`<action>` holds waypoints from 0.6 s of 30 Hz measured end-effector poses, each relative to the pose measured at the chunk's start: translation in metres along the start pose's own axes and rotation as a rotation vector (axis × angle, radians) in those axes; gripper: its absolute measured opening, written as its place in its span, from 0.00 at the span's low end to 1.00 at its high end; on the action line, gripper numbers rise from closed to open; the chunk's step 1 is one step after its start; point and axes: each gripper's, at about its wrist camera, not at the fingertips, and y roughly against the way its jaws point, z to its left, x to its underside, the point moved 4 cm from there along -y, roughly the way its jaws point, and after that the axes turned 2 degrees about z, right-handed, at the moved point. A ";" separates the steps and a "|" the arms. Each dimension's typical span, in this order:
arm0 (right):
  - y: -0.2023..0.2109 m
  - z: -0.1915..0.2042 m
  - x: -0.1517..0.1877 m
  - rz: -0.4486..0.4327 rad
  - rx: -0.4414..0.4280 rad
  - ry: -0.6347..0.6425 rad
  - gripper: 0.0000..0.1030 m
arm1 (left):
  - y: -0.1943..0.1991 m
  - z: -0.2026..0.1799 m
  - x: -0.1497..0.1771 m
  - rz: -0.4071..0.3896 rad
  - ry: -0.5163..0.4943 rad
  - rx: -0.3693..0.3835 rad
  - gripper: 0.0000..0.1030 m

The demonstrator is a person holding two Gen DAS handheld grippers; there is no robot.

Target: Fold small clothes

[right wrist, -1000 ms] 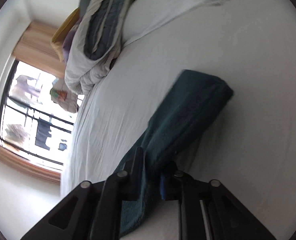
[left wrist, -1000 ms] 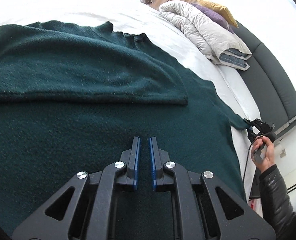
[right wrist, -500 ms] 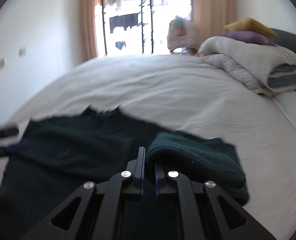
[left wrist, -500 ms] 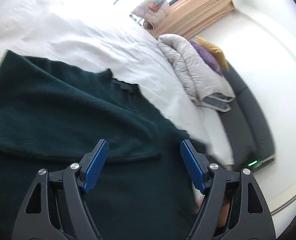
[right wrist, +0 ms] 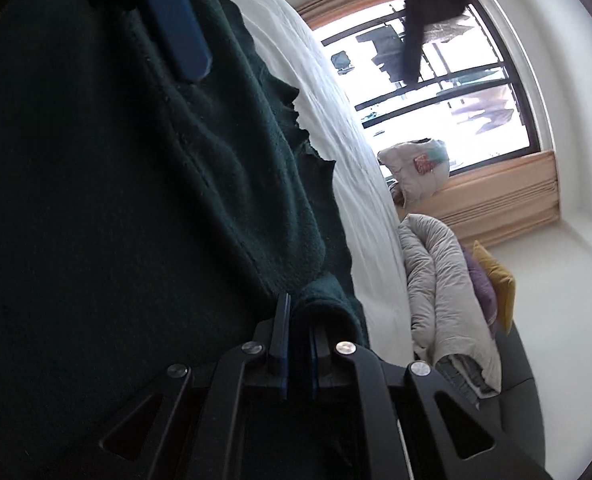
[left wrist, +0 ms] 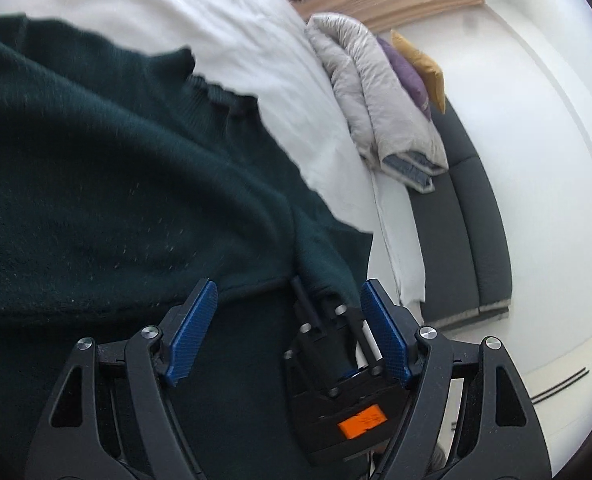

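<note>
A dark green knit sweater (left wrist: 96, 168) lies spread on the white bed (left wrist: 216, 20), one sleeve folded across its body. My left gripper (left wrist: 288, 300) is open, its blue pads wide apart just above the sweater. My right gripper (right wrist: 297, 316) is shut on the other sleeve (right wrist: 319, 312) of the sweater and carries it over the sweater's body. In the left wrist view the right gripper (left wrist: 307, 296) sits between my left fingers, pinching the sleeve. In the right wrist view a left blue pad (right wrist: 176, 32) shows at the top, over the sweater (right wrist: 96, 200).
A folded grey duvet (left wrist: 379, 100) with purple and yellow pillows (left wrist: 415, 68) lies at the head of the bed by a dark headboard (left wrist: 467, 208). A window (right wrist: 435, 80) and a bundle (right wrist: 415, 160) are beyond the bed's far side.
My left gripper has opened and lifted off the sweater. My right gripper has swung the held sleeve in from the bed's side over the sweater, right in front of my left gripper.
</note>
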 end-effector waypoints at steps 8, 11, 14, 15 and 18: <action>-0.008 -0.052 0.017 0.009 -0.399 -0.513 0.62 | 0.013 -0.009 -0.013 -0.041 -0.066 -0.008 0.71; -0.016 -0.082 0.044 -0.002 -0.629 -0.967 0.70 | 0.020 0.001 -0.005 -0.040 -0.034 -0.012 0.71; -0.038 -0.099 0.085 -0.002 -0.851 -1.441 0.70 | 0.027 0.011 0.003 -0.045 -0.008 -0.012 0.71; -0.045 -0.099 0.098 0.011 -0.908 -1.590 0.70 | 0.028 0.013 0.005 -0.049 0.000 -0.008 0.71; -0.065 -0.092 0.126 0.023 -1.029 -1.956 0.68 | 0.031 0.014 0.007 -0.054 0.001 -0.004 0.71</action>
